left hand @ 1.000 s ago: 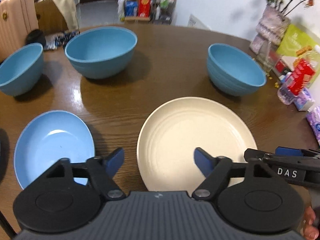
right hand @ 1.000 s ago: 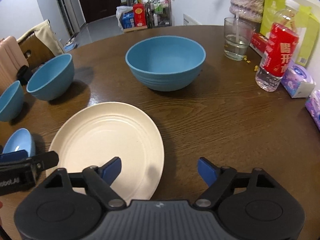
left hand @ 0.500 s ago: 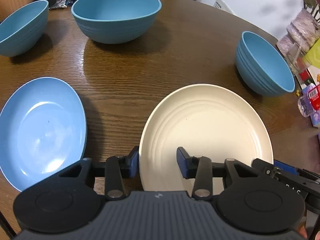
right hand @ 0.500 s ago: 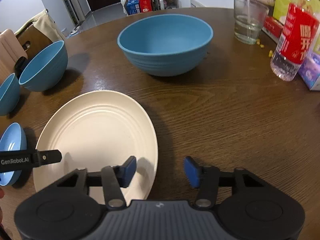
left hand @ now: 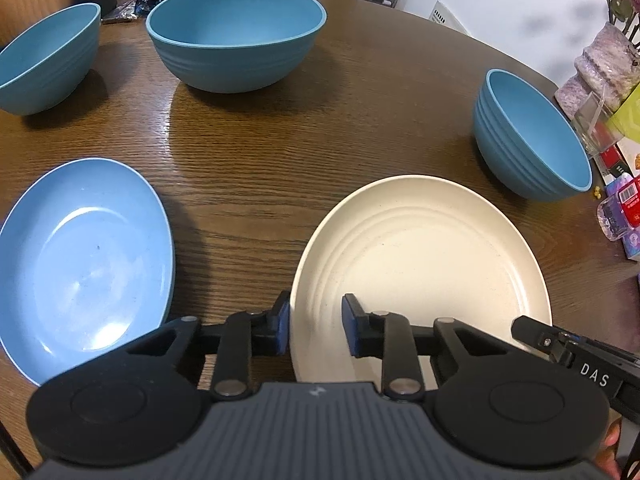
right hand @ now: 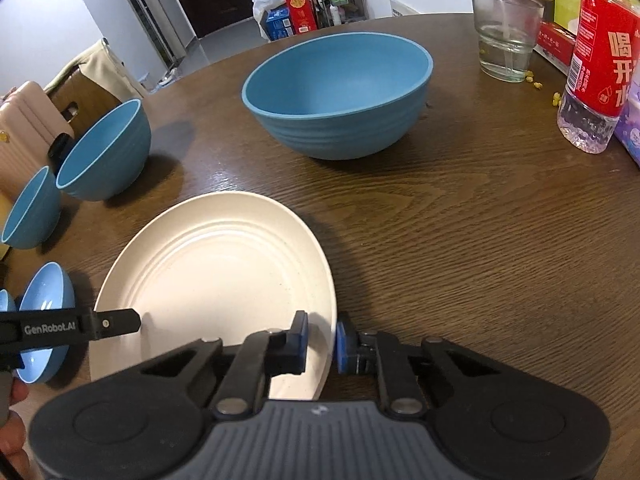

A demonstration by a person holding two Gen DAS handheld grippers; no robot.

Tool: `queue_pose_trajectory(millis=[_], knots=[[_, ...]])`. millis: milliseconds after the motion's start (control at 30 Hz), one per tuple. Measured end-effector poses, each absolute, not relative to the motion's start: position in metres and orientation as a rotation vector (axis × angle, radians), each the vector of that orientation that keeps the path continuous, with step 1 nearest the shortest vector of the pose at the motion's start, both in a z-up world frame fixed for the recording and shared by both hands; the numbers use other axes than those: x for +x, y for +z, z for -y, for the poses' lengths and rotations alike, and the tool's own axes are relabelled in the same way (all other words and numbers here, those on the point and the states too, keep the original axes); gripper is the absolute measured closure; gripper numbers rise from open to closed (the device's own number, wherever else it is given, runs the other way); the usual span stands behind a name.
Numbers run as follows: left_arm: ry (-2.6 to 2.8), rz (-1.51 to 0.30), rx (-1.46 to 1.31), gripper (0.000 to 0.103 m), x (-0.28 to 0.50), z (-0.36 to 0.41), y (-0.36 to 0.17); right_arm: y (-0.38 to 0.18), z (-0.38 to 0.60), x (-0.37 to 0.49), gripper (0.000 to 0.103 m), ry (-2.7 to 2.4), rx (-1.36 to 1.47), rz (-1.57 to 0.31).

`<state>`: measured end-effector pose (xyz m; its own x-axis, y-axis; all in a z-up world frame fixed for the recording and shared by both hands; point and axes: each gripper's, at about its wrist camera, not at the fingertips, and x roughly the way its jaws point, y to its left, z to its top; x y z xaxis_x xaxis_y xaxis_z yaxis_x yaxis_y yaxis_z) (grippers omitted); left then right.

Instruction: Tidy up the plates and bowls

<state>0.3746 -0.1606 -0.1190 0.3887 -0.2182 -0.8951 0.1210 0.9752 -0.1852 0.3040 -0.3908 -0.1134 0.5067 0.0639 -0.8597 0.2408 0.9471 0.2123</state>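
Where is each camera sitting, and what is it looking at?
Left wrist view: sits on the left gripper, looks down at the cream plate's left rim, jaws closing around it; the right gripper's tip shows.
Right wrist view: sits on the right gripper, looks down at the plate's right rim, jaws closing around it; the left gripper's tip and a hand show.
Both share the plate, the blue bowls and the table.

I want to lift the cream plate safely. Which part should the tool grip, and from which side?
Grip the cream plate by its thin raised rim at the near edge, coming steeply from above, one finger inside and one outside. It lies flat on the table, so only the rim offers a hold.
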Motion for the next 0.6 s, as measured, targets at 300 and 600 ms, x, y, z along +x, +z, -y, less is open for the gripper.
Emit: queue_pose_trajectory(millis=[300,600], knots=[[-0.242,-1.155,-0.100,0.077,0.365,0.158,-0.120,-0.113,0.392,0.294,0.091,-0.119,0.325,-1.027],[-0.257,-1.128,-0.094,0.077,0.351,0.151,-0.111,-0.106,0.386,0.278,0.091,-0.117,0.324,-1.000]])
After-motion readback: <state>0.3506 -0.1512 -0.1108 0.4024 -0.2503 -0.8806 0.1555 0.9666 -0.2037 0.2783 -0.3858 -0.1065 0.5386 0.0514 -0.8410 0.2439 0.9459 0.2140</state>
